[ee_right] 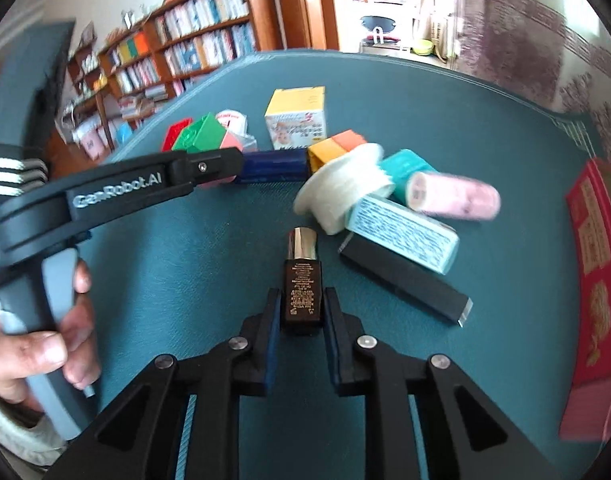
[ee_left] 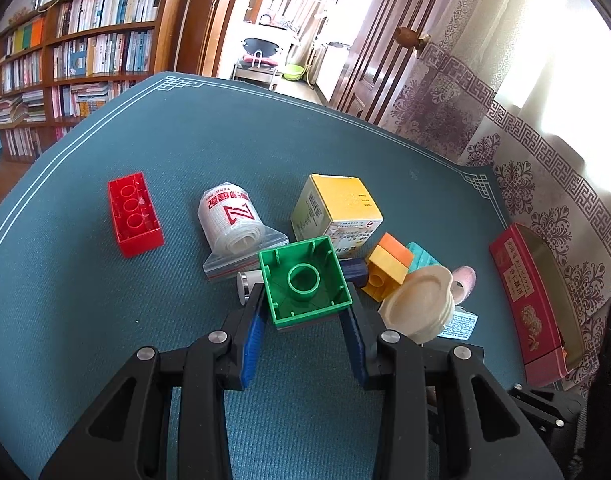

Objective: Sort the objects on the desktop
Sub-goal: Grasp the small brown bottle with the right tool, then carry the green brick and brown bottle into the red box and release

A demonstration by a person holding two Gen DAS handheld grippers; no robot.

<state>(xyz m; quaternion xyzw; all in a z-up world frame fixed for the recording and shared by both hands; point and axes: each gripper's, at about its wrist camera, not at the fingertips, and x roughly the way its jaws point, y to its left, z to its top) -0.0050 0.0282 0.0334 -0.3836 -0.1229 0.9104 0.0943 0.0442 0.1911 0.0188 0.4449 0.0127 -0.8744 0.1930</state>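
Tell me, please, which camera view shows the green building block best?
The left wrist view: the green block sits centred and sharp between the left gripper jaws, hollow underside showing. The right wrist view shows only its blurred side, partly hidden behind that gripper.

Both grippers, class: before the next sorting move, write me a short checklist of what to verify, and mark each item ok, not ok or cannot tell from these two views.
1. Left gripper closed on the green block: ok, pads touch both sides.
2. Right gripper closed on the dark bottle: ok, pads press its sides.
3. Bottle lifted off the mat: cannot tell.
4. Green block free of its neighbours: not ok, a dark blue piece and a silver-ended piece lie right against it.
5. Red box at the mat's edge open for dropping in: cannot tell.
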